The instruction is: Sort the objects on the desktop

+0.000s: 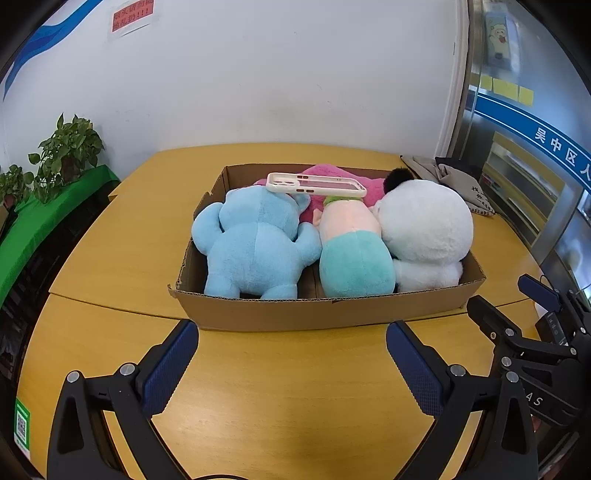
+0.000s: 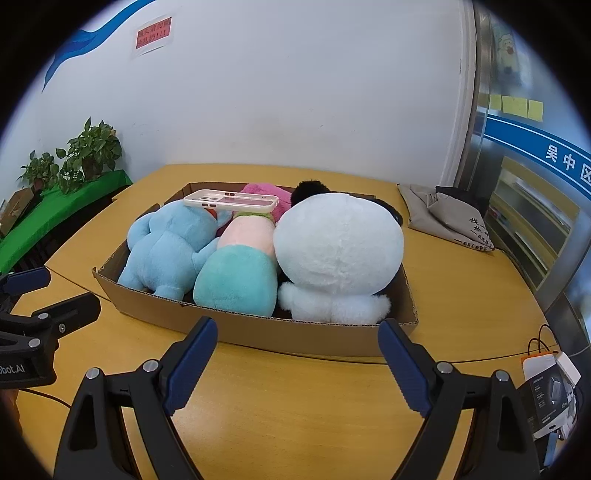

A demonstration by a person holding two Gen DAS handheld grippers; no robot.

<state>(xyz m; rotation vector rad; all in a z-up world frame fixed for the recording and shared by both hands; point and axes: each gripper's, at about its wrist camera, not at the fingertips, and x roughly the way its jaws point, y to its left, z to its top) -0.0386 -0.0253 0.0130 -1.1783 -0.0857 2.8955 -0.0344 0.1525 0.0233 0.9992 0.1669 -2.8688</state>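
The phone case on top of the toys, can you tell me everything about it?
The phone case is white or cream around the rim with a see-through, pinkish back. It looks like plastic and is empty, with a camera cut-out at its left end and small reddish slots along its side. It lies nearly flat, bridging the blue plush and the pink-and-teal plush, inside the box. No gripper touches it.

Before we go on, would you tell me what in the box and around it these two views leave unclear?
- Pink plush: both views, mostly hidden behind the blue plush and phone case.
- Box floor: covered by the toys.
- Black tuft: whose part it is, hidden behind the white plush.
- Red sign: text blurred.
- Packet: right wrist view, cut off at the edge.
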